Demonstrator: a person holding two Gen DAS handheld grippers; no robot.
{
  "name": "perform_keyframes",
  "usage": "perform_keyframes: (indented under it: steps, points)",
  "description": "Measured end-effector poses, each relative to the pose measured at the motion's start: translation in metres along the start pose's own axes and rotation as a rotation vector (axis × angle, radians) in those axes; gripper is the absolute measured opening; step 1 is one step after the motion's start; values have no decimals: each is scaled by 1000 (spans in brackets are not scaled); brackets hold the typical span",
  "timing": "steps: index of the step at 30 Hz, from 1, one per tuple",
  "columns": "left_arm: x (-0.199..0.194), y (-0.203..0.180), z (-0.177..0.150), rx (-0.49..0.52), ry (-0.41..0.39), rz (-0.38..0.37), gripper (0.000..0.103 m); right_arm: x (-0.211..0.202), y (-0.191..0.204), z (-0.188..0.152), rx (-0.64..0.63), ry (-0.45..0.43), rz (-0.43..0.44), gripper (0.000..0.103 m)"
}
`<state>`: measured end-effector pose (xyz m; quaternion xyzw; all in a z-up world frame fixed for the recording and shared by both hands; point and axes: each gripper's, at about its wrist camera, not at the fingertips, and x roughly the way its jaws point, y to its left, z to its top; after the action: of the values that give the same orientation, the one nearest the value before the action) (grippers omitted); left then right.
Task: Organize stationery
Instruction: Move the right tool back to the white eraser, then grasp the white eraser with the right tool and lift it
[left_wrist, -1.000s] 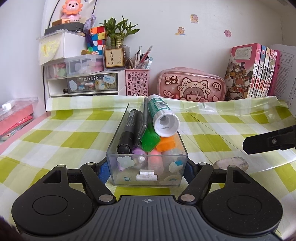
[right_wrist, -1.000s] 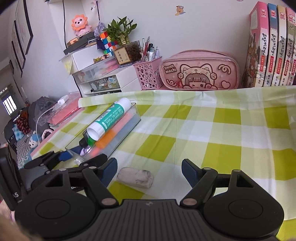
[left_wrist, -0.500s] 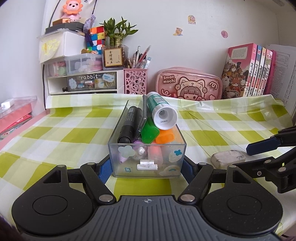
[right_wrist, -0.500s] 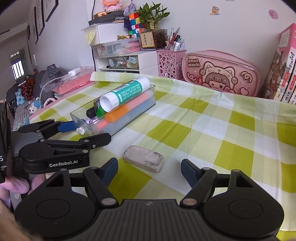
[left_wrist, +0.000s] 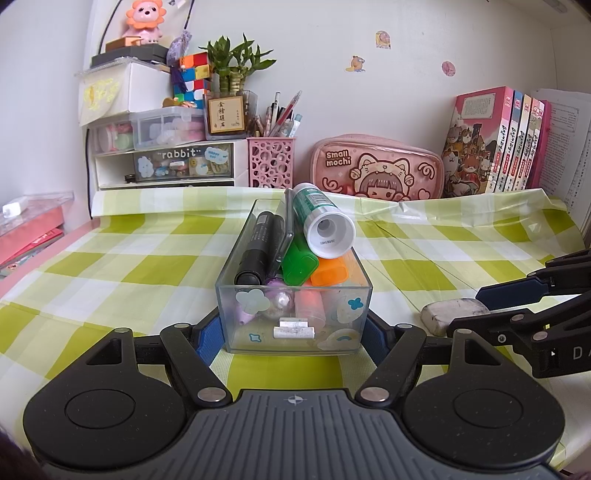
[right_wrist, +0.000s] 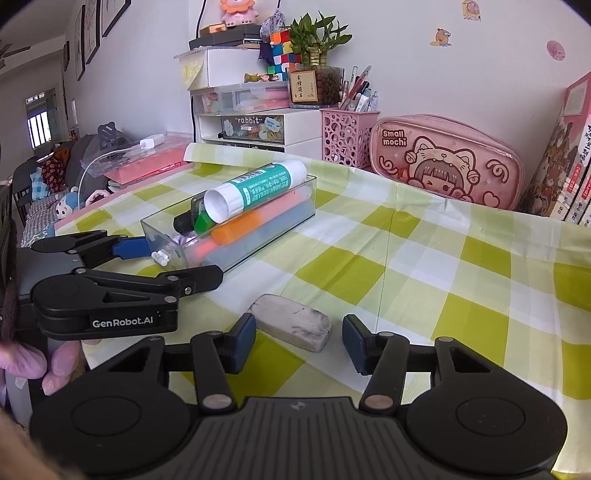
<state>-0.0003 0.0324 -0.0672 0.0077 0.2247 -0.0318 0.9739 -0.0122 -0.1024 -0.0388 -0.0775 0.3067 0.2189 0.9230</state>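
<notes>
On the checked tablecloth (right_wrist: 424, 266), the eraser (right_wrist: 291, 326) is lying between the pads of the right gripper (right_wrist: 298, 341), whose jaws are closing around it without yet pressing on it. Its long axis is running slantwise across the gap, from near the left pad toward the right and nearer the camera, so the pads are likely meeting its ends unevenly. Just to the left, the left gripper (left_wrist: 293, 332) is clamping the near end of the clear organizer box (left_wrist: 293, 314), steadying it. That box, carrying a glue stick (left_wrist: 319, 218) over markers, is sitting near the eraser, within easy reach of the right hand.
</notes>
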Motion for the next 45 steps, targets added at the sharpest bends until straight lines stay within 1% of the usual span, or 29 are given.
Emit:
perform_keyframes:
  steps: [3, 6, 9, 12, 19, 23, 25, 30, 37, 43, 45]
  points:
    - [0, 0, 0, -1, 0, 0, 73, 0, -1, 1, 15, 1, -11, 38]
    - [0, 0, 0, -1, 0, 0, 73, -1, -3, 2, 31, 1, -3, 32]
    - [0, 0, 0, -1, 0, 0, 73, -2, -3, 2, 49, -4, 16, 29]
    - [0, 0, 0, -1, 0, 0, 73, -3, -3, 3, 65, -15, 33, 29]
    - [0, 0, 0, -2, -1, 0, 73, -14, -14, 11, 170, -65, 108, 28]
    - [0, 0, 0, -2, -1, -1, 73, -17, -17, 15, 202, -81, 141, 27]
    - [0, 0, 0, -1, -1, 0, 73, -15, -15, 15, 195, -85, 140, 27]
    - [0, 0, 0, 0, -1, 1, 73, -9, -15, 16, 209, -76, 131, 32]
    - [0, 0, 0, 0, -1, 1, 73, -3, -18, 16, 244, -70, 153, 33]
    - [0, 0, 0, 0, -1, 1, 73, 0, -29, 16, 329, -57, 172, 30]
    - [0, 0, 0, 0, -1, 1, 73, -3, -31, 19, 343, -67, 169, 28]
